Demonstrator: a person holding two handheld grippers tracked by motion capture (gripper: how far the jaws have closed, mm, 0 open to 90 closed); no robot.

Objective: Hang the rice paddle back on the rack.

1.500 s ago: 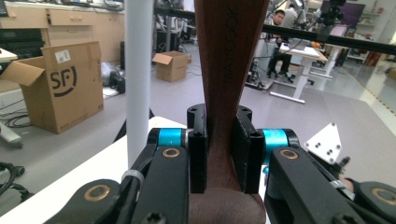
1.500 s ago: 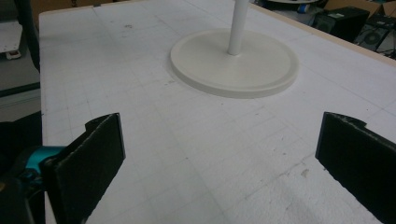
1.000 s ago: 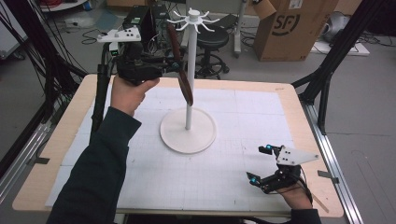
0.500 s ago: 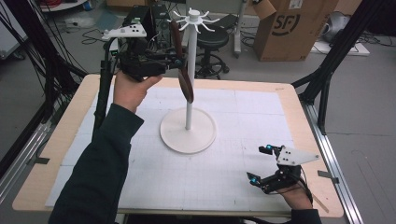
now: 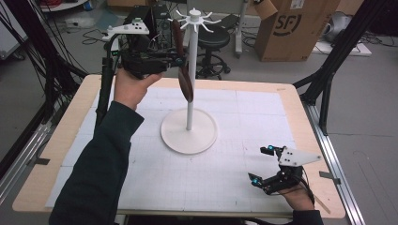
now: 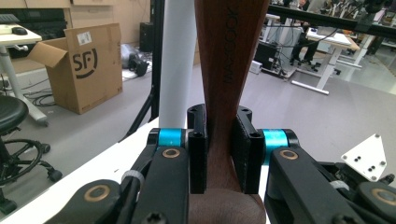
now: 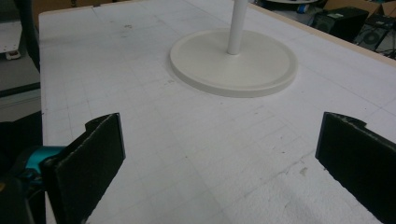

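A dark brown wooden utensil (image 5: pixel 186 80) hangs upright just left of the white stand's pole (image 5: pixel 190 93). Its handle top reaches the ring of hooks (image 5: pixel 193 18); whether it rests on one I cannot tell. My left gripper (image 5: pixel 178 61) is held high and level, shut on the utensil's narrow neck. In the left gripper view both pads press the wood (image 6: pixel 229 56) at the left gripper (image 6: pixel 220 149), with the pole (image 6: pixel 176 60) right behind. My right gripper (image 5: pixel 260 165) rests at the front right of the mat, open, with nothing between the jaws of the right gripper (image 7: pixel 219 158).
The stand's round white base (image 5: pixel 176 137) sits mid-table on a white gridded mat (image 5: pixel 225 187); the same base (image 7: pixel 252 60) lies ahead of the right gripper. A cardboard box (image 5: pixel 286 28) and an office stool (image 5: pixel 213 40) stand on the floor beyond the table.
The left hand has drifted slightly right, toward the pole, carrying the utensil with it. The right gripper has stayed where it was.
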